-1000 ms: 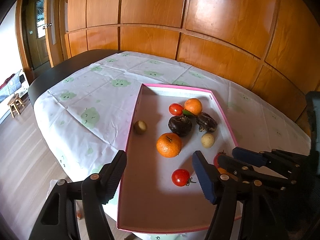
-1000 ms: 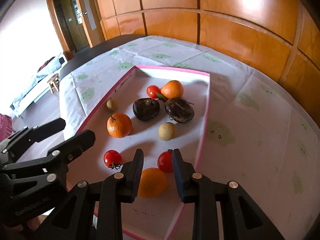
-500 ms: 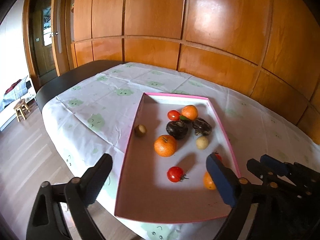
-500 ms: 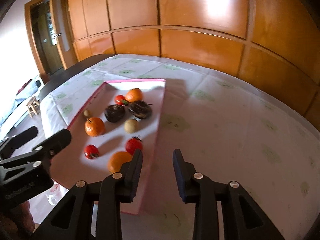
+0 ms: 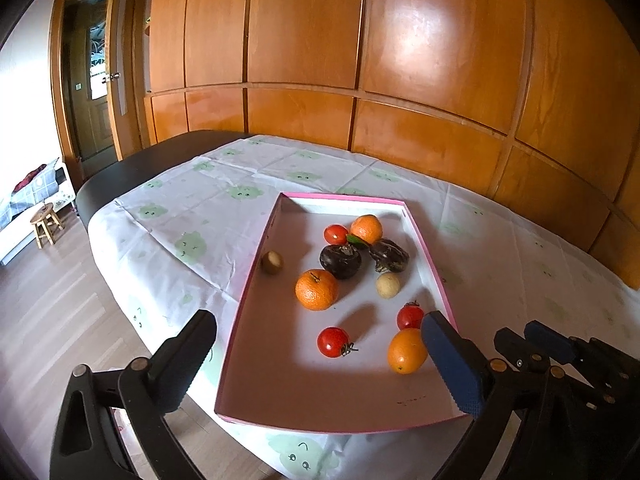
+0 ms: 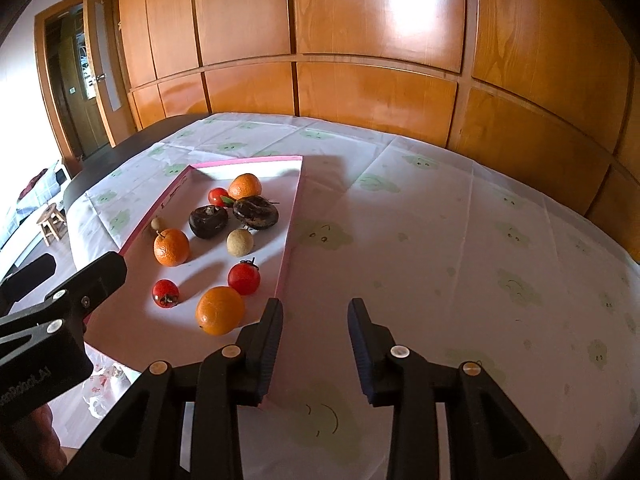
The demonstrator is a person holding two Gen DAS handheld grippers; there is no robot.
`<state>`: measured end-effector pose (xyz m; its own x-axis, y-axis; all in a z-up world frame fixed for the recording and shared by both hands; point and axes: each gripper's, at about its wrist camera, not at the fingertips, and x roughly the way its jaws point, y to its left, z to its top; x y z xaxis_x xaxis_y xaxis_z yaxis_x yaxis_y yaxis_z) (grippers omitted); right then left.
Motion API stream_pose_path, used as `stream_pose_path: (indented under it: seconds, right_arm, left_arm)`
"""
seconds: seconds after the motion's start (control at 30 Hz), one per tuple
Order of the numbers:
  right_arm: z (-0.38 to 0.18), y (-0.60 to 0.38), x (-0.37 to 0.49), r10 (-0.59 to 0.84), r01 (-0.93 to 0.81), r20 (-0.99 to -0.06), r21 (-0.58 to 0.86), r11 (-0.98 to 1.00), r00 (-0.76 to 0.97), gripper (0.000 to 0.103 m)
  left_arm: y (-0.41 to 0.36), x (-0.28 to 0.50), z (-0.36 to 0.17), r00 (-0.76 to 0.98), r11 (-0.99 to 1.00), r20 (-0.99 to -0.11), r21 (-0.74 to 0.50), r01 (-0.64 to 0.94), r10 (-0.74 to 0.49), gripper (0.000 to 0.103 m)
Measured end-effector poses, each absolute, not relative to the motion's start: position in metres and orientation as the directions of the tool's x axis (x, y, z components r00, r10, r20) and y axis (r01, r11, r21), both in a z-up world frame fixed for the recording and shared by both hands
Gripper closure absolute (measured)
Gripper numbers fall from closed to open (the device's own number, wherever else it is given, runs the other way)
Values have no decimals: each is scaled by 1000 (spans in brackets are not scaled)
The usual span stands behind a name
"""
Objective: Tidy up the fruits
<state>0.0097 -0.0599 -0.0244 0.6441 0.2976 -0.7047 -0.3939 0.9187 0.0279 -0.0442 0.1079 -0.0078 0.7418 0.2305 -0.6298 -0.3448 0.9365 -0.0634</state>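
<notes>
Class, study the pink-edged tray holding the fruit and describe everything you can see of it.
The pink-edged tray is a shallow rectangular box, seemingly cardboard, with a pale inside and low pink walls. It lies flat on the patterned tablecloth, near the table's edge. Loose fruit sits inside, mostly toward the far end and the right side; the near part is bare. No claw touches it.

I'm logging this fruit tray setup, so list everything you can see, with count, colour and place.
tray: one, pink-edged, on tablecloth
oranges: three, orange, in tray
tomatoes: three, red, in tray
dark fruits: two, dark brown, mid tray
small round fruits: two, tan, in tray
tablecloth: one, white with green prints
stool: one, wooden, on floor
wall panels: orange-brown wood, behind
left gripper: black, jaws wide open, empty
right gripper: black, narrowly open, empty
</notes>
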Motion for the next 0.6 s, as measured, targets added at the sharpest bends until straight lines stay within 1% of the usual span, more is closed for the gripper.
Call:
stream_pose_path:
  seconds: [0.17, 0.37, 0.6]
  right_arm:
    - [-25, -60, 9, 297, -391, -704, 31, 920, 645, 69]
    - [-25, -60, 10, 297, -387, -703, 32, 921, 647, 69]
    - [-25, -59, 9, 296, -390, -698, 27, 921, 652, 69]
  left_arm:
    - [107, -46, -5, 748, 933, -614, -48, -357, 255, 0]
    - [110, -44, -9, 736, 931, -630, -54, -361, 249, 0]
    - [110, -44, -9, 737, 927, -626, -55, -370, 257, 0]
